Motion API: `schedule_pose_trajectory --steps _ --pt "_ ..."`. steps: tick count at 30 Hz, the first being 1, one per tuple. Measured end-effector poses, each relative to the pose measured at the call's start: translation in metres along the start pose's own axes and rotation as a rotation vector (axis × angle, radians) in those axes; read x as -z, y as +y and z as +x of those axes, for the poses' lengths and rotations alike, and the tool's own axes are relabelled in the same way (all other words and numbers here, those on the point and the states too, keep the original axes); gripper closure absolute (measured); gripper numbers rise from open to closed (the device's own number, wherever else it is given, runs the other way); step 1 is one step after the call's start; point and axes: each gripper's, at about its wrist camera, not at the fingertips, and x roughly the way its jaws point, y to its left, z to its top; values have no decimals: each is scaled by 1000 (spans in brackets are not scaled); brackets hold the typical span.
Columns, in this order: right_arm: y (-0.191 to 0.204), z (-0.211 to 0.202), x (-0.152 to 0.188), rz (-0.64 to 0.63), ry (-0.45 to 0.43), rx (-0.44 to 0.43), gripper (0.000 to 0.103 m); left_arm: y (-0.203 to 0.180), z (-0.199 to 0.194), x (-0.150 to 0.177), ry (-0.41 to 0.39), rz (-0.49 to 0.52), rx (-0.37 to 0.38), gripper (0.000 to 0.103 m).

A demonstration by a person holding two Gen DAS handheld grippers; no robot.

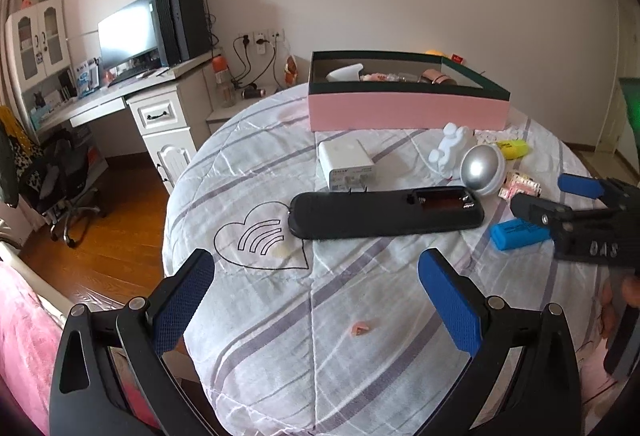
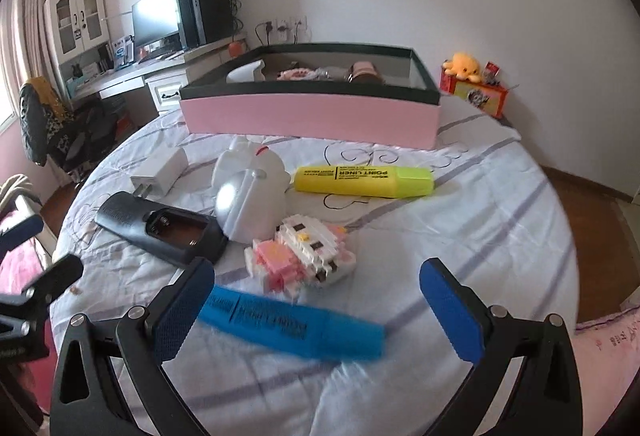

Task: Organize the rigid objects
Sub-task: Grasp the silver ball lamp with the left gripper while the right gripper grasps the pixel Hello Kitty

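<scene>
A pink box with a dark rim (image 1: 404, 108) (image 2: 312, 116) stands at the far side of the round table and holds several items. In front of it lie a black remote with an open battery bay (image 1: 384, 214) (image 2: 160, 232), a white charger (image 1: 346, 164) (image 2: 160, 172), a silver dome light (image 1: 482, 168) (image 2: 248, 208), a yellow highlighter (image 2: 364, 181) (image 1: 512, 149), a pink-and-white brick figure (image 2: 304, 256) and a blue highlighter (image 2: 292, 324) (image 1: 518, 234). My left gripper (image 1: 316, 300) is open and empty, short of the remote. My right gripper (image 2: 316, 312) is open, its jaws on either side of the blue highlighter.
A white figurine (image 1: 450, 146) stands by the dome light. A small pink scrap (image 1: 360, 328) lies on the striped cloth (image 1: 320, 356). A desk with a monitor (image 1: 128, 32) and a chair (image 1: 60, 180) are to the left. A yellow plush on a box (image 2: 464, 66) sits behind the table.
</scene>
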Motion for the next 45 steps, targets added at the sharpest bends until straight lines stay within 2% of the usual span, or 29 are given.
schedule_pose_trajectory --steps 4,6,8,13,20,23,31,39,40,42,43,45 --pt "-5 7 -5 14 32 -44 10 0 7 1 14 6 3 0" --pt "-5 11 -6 -2 53 -44 33 -1 8 1 14 2 18 0" --pt "-5 18 -6 -11 83 -71 41 -2 11 0 20 -2 36 0" --pt "-9 11 -3 -37 62 -63 41 -10 17 -8 32 -15 66 0" --pt "-46 2 0 9 32 103 41 -47 26 -38 26 -8 148 0" --pt "-61 1 3 44 22 88 41 -68 35 -53 33 -8 184 0" --pt "-64 4 4 63 8 65 41 -106 75 -73 104 35 178 0" --pt "-64 6 4 64 12 66 41 -125 100 -73 167 78 117 0" --pt "-64 6 4 64 14 67 41 -126 101 -73 168 87 124 2" --pt "-64 7 5 61 14 71 41 -128 101 -73 169 98 146 16" --pt "-64 7 5 62 14 70 41 -130 101 -72 170 105 163 28" --pt "-64 7 5 65 15 67 41 -131 101 -71 178 113 188 30"
